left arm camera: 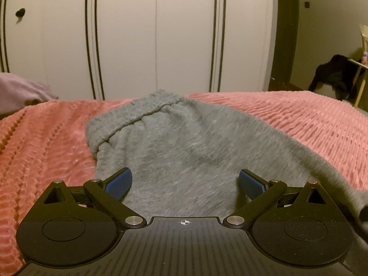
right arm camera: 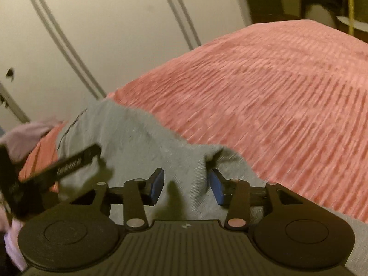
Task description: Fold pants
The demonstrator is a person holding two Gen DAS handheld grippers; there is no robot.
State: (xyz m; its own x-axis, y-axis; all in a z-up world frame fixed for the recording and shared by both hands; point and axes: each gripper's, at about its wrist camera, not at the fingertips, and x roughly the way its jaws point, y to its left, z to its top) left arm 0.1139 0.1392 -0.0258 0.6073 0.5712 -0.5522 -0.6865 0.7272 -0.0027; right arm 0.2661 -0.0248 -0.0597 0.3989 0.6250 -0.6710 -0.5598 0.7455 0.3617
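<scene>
Grey knit pants (left arm camera: 184, 147) lie on a pink ribbed bedspread (left arm camera: 287, 119), with the gathered waistband (left arm camera: 135, 117) at the far end. My left gripper (left arm camera: 185, 182) is wide open low over the pants, with blue pads on either side of flat fabric. In the right wrist view the pants (right arm camera: 138, 142) lie at lower left on the bedspread (right arm camera: 264, 92). My right gripper (right arm camera: 186, 185) is open, with a raised ridge of grey fabric between its blue pads. The left gripper's black body (right arm camera: 53, 165) shows at the left of that view.
White wardrobe doors (left arm camera: 149, 34) with dark stripes stand beyond the bed. A lilac cloth (left arm camera: 23, 87) lies at the bed's far left. A chair with dark clothing (left arm camera: 333, 76) stands at the right, off the bed.
</scene>
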